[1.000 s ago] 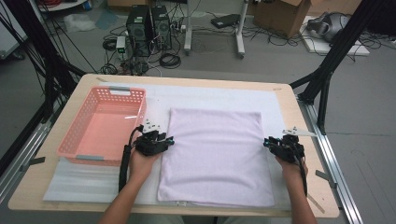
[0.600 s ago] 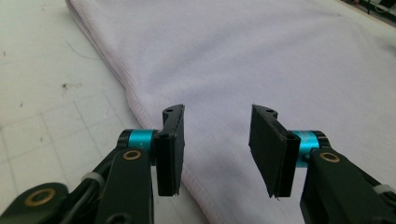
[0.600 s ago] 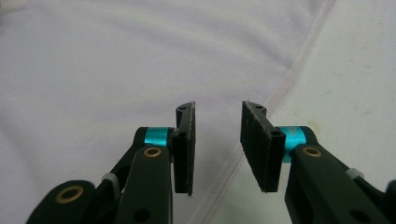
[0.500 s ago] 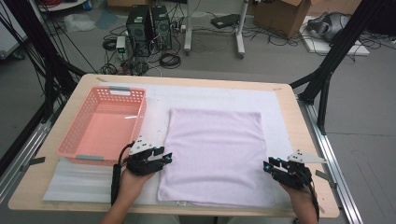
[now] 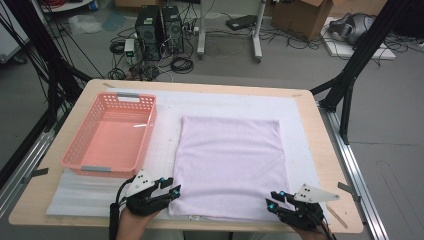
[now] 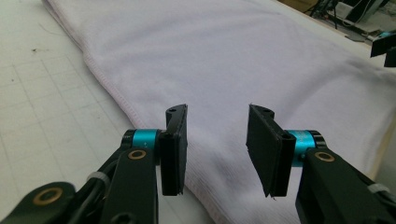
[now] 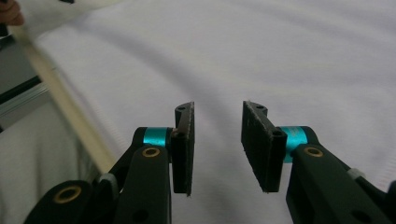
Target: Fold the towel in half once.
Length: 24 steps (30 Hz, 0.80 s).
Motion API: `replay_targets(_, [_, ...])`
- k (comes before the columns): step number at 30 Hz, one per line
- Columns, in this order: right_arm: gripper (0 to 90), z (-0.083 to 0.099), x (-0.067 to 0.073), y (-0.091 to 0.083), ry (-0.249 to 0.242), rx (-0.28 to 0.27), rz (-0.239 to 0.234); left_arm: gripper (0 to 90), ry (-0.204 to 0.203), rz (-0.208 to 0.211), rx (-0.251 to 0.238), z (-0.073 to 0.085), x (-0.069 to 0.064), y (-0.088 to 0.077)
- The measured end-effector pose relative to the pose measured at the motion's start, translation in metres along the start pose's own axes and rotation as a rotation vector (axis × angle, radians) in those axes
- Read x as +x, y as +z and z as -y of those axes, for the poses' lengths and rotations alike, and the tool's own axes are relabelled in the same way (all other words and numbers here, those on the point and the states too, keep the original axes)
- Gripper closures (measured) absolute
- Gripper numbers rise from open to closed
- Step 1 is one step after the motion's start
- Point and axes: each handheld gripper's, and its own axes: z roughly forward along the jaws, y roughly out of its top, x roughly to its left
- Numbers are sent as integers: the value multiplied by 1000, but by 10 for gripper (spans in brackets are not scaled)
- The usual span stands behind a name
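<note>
Lilac terry cloth, a folded towel (image 5: 231, 167), lies flat on the white mat (image 5: 165, 145) between the two grippers, its near edge just ahead of both. The left gripper (image 5: 167, 192) sits at the towel's near left corner; in the left gripper view its jaws stand partly open, nothing between the pads, the stitched hem running under and just ahead of them. The right gripper (image 5: 274, 201) is at the near right corner, jaws likewise parted and empty, having just been opening, with the cloth spread beyond its tips. A pink basket (image 5: 112, 137) stands well off beyond the left gripper, away from the towel.

The towel looks light, soft and limp: it should sag and drape once lifted, and a pinch of only the top layer would likely let the fold fall open. The sensible hold is probably at the two near corners, each gripper closing low over the hem so that all layers are caught together. Slipping seems unlikely, given the nap.
</note>
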Motion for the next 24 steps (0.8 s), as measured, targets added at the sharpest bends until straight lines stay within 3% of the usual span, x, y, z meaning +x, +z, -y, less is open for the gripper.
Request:
replay_targets(7, [649,4,17,12,-35,38,-98,612,14,29,16,6,-8,-6])
replay_targets(12, [682,4,20,25,-58,74,-104,639,25,66,65,11,-12,1])
replay_targets(18, [870,6,23,31,-97,118,-80,712,60,112,143,17,-16,8])
replay_targets(20, [882,5,23,31,-105,119,-78,765,93,99,154,20,-19,8])
replay_targets(24, [889,5,23,28,-95,126,-126,881,88,94,173,18,-19,5])
